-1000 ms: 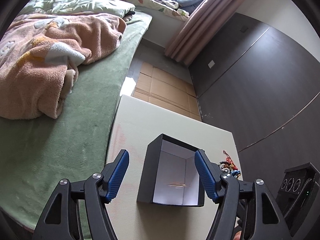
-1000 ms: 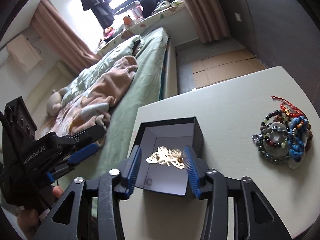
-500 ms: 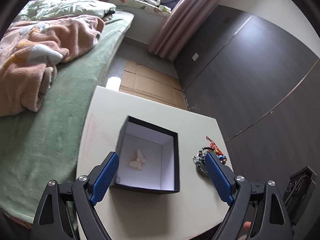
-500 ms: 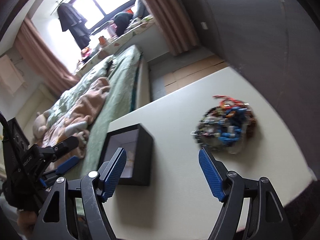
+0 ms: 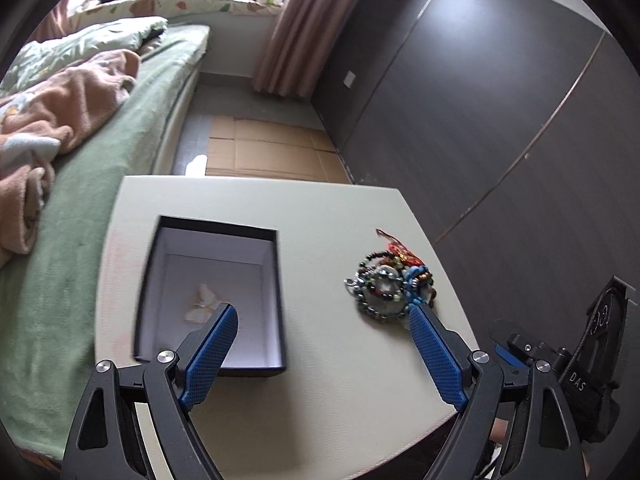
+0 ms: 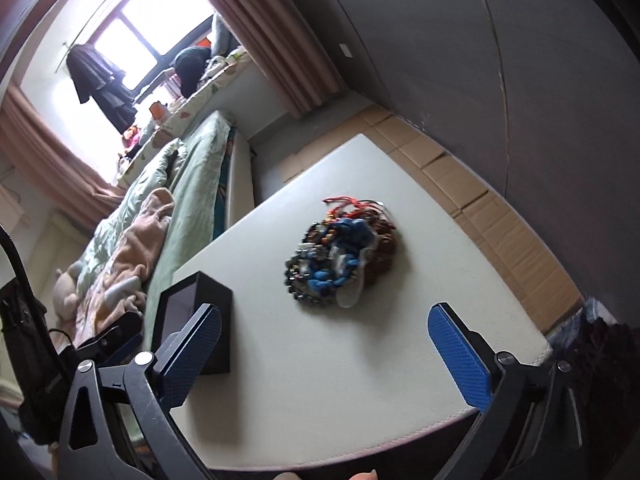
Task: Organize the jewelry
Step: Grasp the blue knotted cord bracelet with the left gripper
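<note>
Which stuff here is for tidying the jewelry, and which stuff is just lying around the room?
For the job:
- black box, open on the table
- butterfly piece inside the box
- pile of bead bracelets on the table
- left gripper and right gripper, both open

Just lying about:
- pink blanket on the bed
- cardboard on the floor
- curtain
</note>
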`<state>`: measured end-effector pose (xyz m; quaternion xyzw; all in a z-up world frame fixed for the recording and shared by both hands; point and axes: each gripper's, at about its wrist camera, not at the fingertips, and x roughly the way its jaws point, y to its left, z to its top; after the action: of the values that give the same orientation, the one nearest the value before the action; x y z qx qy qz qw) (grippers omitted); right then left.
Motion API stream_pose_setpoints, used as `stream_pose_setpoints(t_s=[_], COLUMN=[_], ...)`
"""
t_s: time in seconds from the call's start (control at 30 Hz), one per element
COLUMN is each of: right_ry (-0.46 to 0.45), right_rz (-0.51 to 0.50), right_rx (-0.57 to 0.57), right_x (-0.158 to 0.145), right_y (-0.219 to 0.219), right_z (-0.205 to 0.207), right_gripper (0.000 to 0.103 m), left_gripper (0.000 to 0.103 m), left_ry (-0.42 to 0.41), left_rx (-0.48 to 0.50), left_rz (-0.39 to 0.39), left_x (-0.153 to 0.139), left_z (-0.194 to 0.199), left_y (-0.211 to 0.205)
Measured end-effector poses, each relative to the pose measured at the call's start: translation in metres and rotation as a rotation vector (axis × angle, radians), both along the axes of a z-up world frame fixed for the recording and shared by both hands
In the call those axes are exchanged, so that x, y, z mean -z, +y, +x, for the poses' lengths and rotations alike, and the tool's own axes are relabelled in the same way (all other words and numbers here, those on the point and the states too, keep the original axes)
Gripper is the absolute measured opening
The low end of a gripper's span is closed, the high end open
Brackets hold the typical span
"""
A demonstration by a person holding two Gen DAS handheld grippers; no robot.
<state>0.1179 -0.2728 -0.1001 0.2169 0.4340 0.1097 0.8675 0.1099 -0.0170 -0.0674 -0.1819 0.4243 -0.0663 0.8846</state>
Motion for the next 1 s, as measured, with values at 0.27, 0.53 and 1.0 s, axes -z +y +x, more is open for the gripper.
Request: stream_pose_setpoints(t_s=[0.27,0.53,1.0], right_ry=[0.024,0.078,0.236], right_rz=[0.057,0.179,0.314], right_rx=[0.048,0.152,0.203], right_x=[0.002,0.015,0.054], right_y=[-0.031,-0.064,-0.066], right_z=[0.011,0.019,0.053], right_gripper=[0.103,0.103,0.074], left_gripper=[0.088,0.068,0.014], left_ry=[0.063,0.1,0.188], left_rx=[0.083,0.166,0.279], left_rz=[0.03,-0.014,-0.016], left_x=[-0.002,0.016,0.065], left_z=[0.034,0.063,0.095], left_y=[-0.04,-0.073,-0.115])
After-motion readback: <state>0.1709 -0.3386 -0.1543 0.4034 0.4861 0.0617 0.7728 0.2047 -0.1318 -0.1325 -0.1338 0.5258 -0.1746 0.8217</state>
